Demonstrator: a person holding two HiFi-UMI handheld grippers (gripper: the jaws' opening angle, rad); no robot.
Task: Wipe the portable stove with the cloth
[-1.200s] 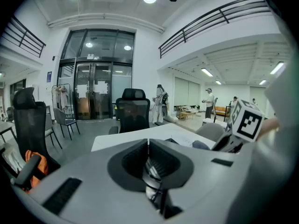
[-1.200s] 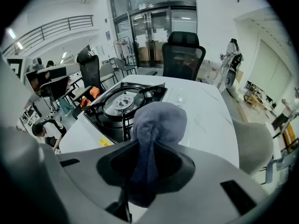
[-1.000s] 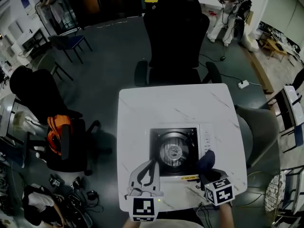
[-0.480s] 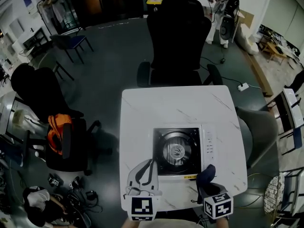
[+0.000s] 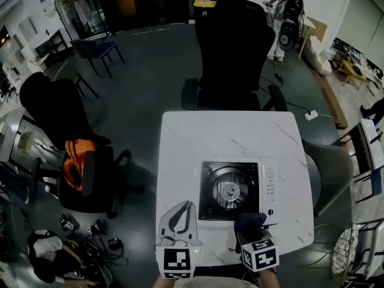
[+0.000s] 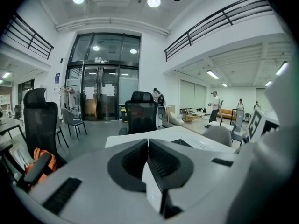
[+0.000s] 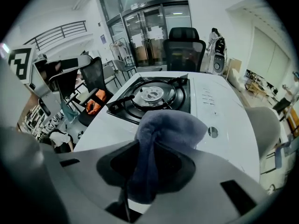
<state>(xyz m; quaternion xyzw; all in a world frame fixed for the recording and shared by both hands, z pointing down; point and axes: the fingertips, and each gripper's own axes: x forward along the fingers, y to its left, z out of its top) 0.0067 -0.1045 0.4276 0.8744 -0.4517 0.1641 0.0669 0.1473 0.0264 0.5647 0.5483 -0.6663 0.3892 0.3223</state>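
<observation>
The portable stove (image 5: 237, 191) sits on the near right part of the white marble table (image 5: 204, 137), with a black burner pan and a white control strip (image 5: 271, 188) on its right. My right gripper (image 5: 249, 222) is shut on a dark blue cloth (image 7: 161, 139), just in front of the stove's near edge; the right gripper view shows the burner (image 7: 152, 94) beyond the cloth. My left gripper (image 5: 180, 218) is shut and holds nothing, over the table's near left part, left of the stove. In the left gripper view its jaws (image 6: 148, 146) meet.
A black office chair (image 5: 231, 47) stands at the table's far side, a grey chair (image 5: 330, 167) at its right. Another dark chair with an orange bag (image 5: 75, 161) is to the left. Cables and small items lie on the floor at lower left. A person (image 5: 282, 11) stands far back.
My right gripper with the cloth has drawn back toward me and leftward, off the stove's front right corner. The head view has shifted a little. The left gripper stays put.
</observation>
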